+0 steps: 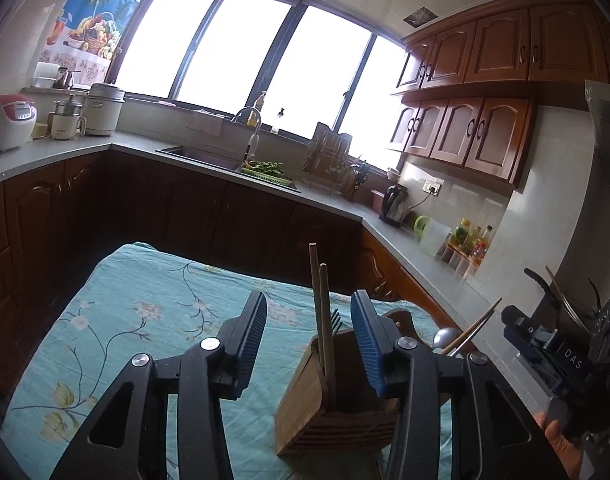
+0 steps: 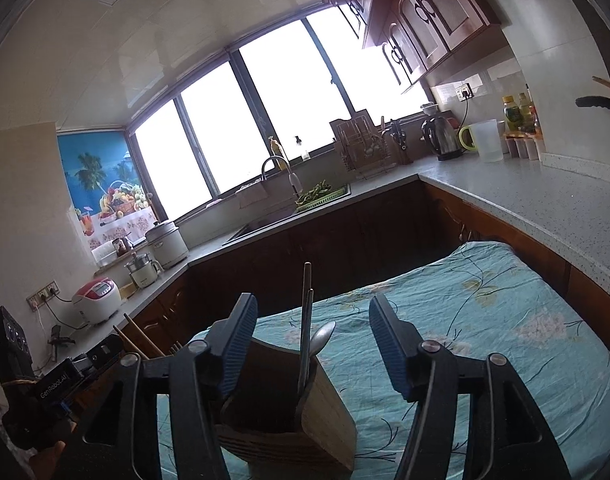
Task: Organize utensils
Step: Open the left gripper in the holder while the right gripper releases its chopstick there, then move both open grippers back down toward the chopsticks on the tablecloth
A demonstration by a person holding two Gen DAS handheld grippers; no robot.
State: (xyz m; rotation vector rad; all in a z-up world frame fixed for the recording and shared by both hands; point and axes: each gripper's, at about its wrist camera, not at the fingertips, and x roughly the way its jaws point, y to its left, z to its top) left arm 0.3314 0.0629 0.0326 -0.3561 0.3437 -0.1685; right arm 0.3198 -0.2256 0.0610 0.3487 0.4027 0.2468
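1. The wooden holder stands on the table, on its floral cloth.
2. Chopsticks, a fork and a spoon stand upright in the holder.
3. Left tongs: spread wide, gripping nothing, above the holder.
4. Right tongs: spread wide, gripping nothing, above the holder.

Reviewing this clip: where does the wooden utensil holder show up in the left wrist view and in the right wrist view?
Left wrist view: the wooden utensil holder sits bottom centre-right on the floral tablecloth, partly behind the right finger of the open left gripper.
Right wrist view: it sits bottom centre-left, beside the left finger of the open right gripper.
Shared landmark: the sink faucet under the window.
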